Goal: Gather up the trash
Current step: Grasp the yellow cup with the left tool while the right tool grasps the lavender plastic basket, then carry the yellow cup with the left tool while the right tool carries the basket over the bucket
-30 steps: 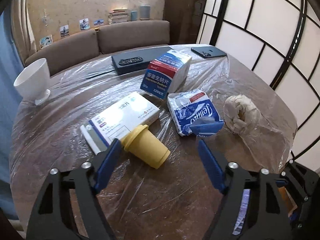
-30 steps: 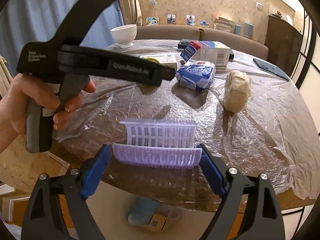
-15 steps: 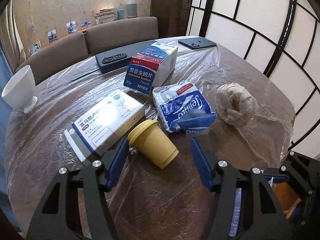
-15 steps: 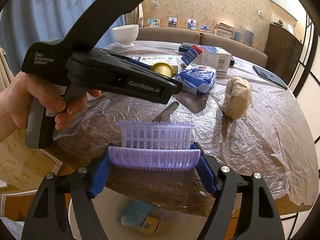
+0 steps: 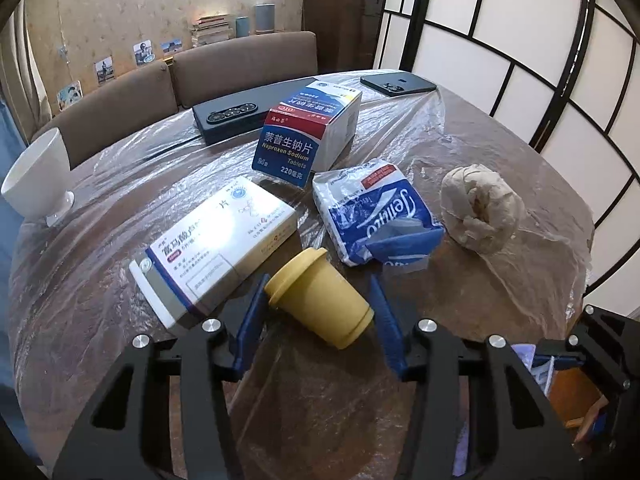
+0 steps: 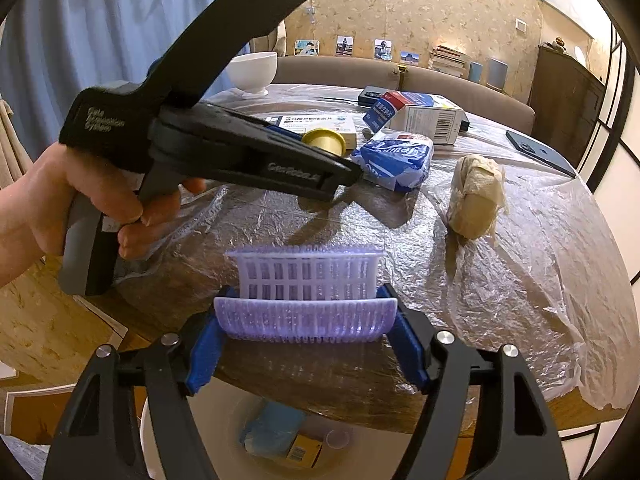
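Observation:
A yellow lidded cup [image 5: 320, 304] lies on its side on the plastic-covered table [image 5: 320, 400]. My left gripper [image 5: 319, 282] is shut on it, one pad at the lid rim and the other at the base. In the right wrist view that left gripper [image 6: 352, 176] is held by a hand, with the yellow cup [image 6: 326, 140] at its tip. My right gripper [image 6: 306, 292] hovers at the table's near edge. Its jaws are closing on a pale purple slotted basket [image 6: 308, 276], with the pads against its two ends.
A white medicine box [image 5: 224, 240], a blue-and-red box [image 5: 308, 132], a blue tissue pack [image 5: 376, 216] and a crumpled paper wad [image 5: 480, 208] lie around the cup. A white bowl [image 5: 36, 176] stands far left. A white bin [image 6: 144, 440] holding trash sits below the table edge.
The left jaws have drawn together from wide apart until both pads meet the yellow cup. The right jaws have narrowed slightly around the basket.

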Motion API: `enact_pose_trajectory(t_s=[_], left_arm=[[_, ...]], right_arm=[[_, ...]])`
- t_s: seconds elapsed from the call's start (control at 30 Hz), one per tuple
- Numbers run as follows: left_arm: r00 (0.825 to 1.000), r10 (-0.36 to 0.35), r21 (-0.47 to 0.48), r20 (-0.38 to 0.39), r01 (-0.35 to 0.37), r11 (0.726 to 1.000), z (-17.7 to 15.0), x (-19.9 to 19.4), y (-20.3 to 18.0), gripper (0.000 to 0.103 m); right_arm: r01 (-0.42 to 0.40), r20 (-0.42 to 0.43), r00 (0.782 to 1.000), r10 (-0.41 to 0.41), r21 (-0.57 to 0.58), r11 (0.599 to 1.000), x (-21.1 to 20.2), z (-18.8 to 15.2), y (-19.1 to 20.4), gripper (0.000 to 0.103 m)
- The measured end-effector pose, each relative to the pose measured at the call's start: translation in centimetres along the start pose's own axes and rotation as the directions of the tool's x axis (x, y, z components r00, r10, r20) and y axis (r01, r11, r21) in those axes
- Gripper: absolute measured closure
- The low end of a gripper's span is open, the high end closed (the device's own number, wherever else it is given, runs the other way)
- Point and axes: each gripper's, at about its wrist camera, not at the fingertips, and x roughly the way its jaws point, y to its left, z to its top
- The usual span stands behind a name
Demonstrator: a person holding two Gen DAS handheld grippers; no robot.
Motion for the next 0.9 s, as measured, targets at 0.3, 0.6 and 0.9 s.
enact_pose_trajectory(t_s=[0.3,0.6,0.9], left_arm=[[1.0,0.009,-0.062,0.016,-0.008,0.998,-1.1,-1.5,0.5,0.052],[0.999,0.032,-0.13,0.035,-0.027,0.991,-2.6,-3.6,1.1,0.052],[0.998,0.055,-0.209,0.034,-0.047,0.977,-4.9,-5.5,1.3,0.052]], right_arm=[[-0.034,0.013,0.999,0.033,0.04,0.999,-0.7,0.6,-0.6,0.032],[-0.074,0.013,0.997,0.073,0.119,0.99,-1.4,0.8,-1.9,0.032],[-0.071,-0.003,0.997,0.071,0.099,0.993,-1.5,0.9,-2.1,0.032]])
